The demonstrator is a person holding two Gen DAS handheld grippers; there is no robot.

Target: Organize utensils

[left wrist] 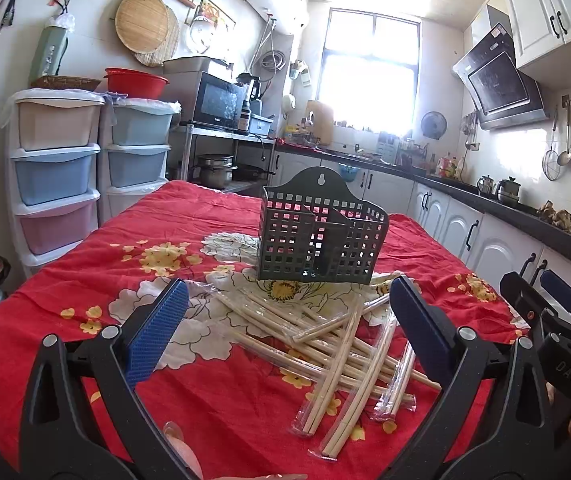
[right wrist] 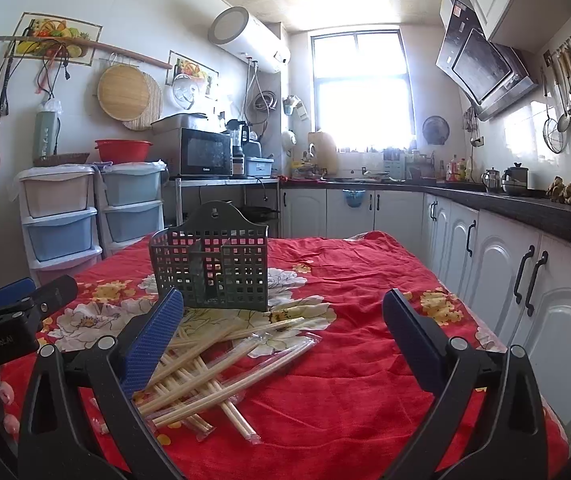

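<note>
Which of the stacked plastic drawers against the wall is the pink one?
The pink plastic drawer is the bottom one of the left stack; above it sit a blue drawer and a cream drawer.

We saw the left gripper (left wrist: 289, 320) with jaws spread wide above wrapped chopsticks (left wrist: 337, 344) heaped on the red floral worktop (left wrist: 85, 272), just before the dark slotted holder (left wrist: 319, 232).
</note>
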